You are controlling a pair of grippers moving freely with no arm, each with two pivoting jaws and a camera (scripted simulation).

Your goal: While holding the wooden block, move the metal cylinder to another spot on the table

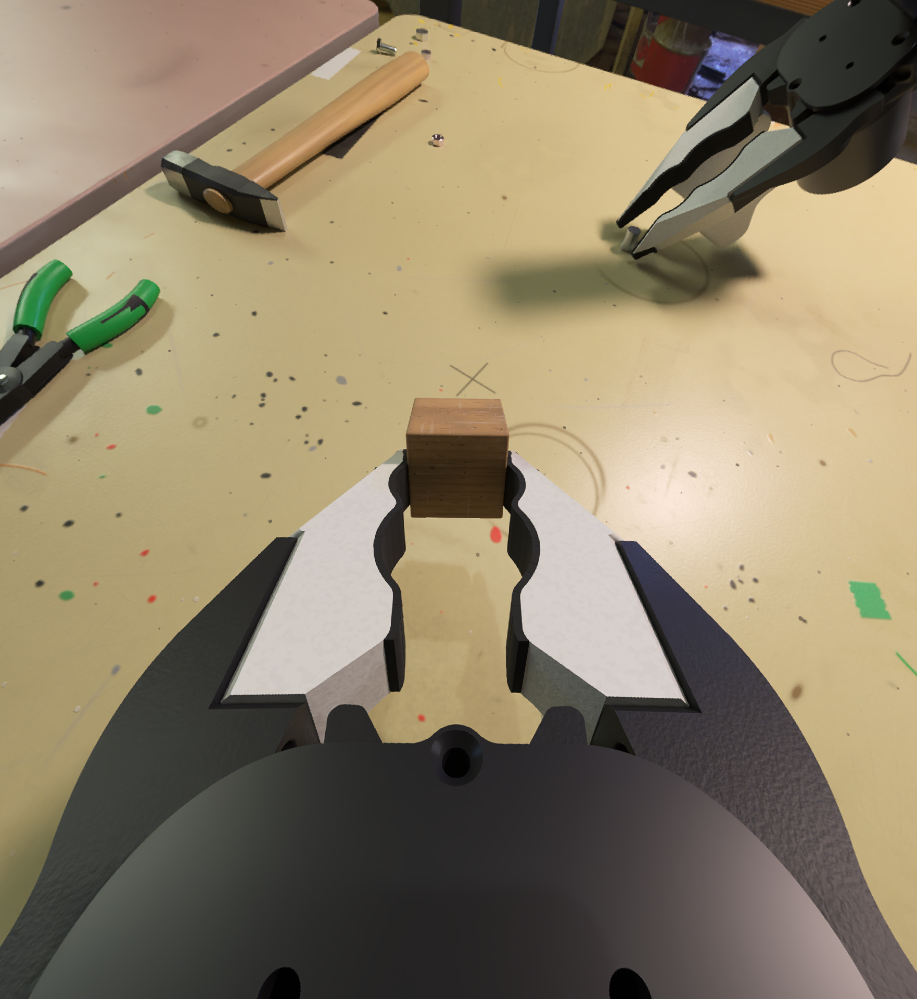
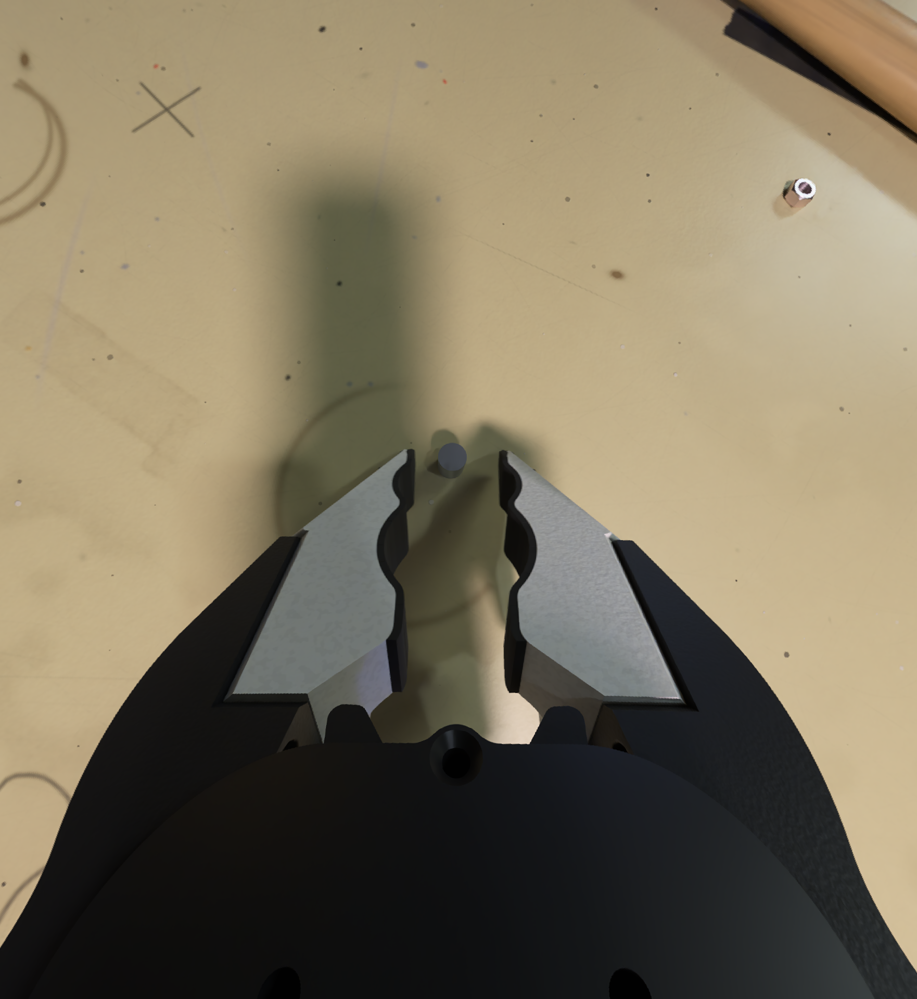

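Note:
My left gripper [image 1: 455, 459] is shut on the brown wooden block [image 1: 455, 457] and holds it a little above the tan table [image 1: 662, 513]. The small grey metal cylinder [image 2: 451, 459] stands upright on the table between the fingertips of my right gripper [image 2: 456, 459], nearer the left finger. The right gripper is open, with a gap on both sides of the cylinder. In the left wrist view the right gripper [image 1: 632, 238] reaches down at the far right, its tips around the cylinder [image 1: 631, 238].
A hammer [image 1: 261, 167] with a wooden handle [image 2: 867, 70] lies at the far left of the table. Green-handled pliers [image 1: 40, 335] lie at the left edge. A small metal nut [image 1: 437, 140] [image 2: 799, 193] and a few small fasteners [image 1: 386, 47] lie nearby. A pink board [image 1: 121, 108] borders the table.

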